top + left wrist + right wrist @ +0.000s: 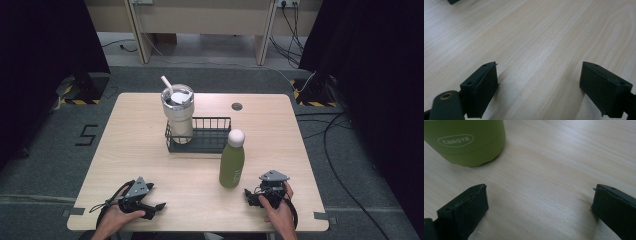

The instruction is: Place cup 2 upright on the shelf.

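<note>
Nearest the high camera, the left gripper [159,206] and right gripper [248,196] rest low on the pale wooden table [140,150], each held in a hand, jaws spread wide with nothing between them. The green bottle [232,165] stands upright just beside the right gripper. Behind it, a steel tumbler [178,114] sits in a dark wire basket [212,134].

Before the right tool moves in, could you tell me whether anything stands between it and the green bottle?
Nothing visible does. The right tool rests open on the table just beside the bottle, with bare wood between them.
</note>
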The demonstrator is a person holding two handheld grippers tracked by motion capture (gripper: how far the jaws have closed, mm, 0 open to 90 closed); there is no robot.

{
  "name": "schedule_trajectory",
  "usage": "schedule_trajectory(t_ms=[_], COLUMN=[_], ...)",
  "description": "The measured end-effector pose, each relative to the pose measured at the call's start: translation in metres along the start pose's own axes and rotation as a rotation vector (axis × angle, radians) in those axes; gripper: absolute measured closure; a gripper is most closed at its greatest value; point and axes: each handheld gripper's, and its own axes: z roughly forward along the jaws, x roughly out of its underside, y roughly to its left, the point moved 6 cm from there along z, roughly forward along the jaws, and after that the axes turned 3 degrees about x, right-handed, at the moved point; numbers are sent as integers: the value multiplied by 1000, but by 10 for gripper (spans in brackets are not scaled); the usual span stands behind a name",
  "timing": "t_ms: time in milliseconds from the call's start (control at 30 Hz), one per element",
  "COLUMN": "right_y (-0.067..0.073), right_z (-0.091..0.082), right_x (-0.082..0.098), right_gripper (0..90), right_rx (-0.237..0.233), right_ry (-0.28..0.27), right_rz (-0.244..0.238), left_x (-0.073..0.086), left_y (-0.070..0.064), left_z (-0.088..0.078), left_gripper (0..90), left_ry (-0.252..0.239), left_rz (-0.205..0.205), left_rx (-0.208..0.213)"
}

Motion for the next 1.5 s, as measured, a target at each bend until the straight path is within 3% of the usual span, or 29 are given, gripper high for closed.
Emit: schedule_trajectory(t_ms=[233,433,600,1000,1500], right_y=[1,1,2,5,22], right_z=[-1,-4,-9,-23,-40], right_x=[0,-2,-3,-9,-25], right_gripper=[28,173,158,154,155], right_rx=[-10,-10,-8,-47,-112], right_ry=[-7,-40,-57,-119,-205], right_rz=[-14,3,7,-44,-112], left_x=[0,0,0,0,0], left_y=[0,0,0,0,0], left_z=[0,0,0,0,-1], left_gripper=[143,143,143,144,144], left_ry=[2,1,-1,-1,0], left_rz=[0,1,0,-1,0], left_rx=[-2,-2,1,2,2])
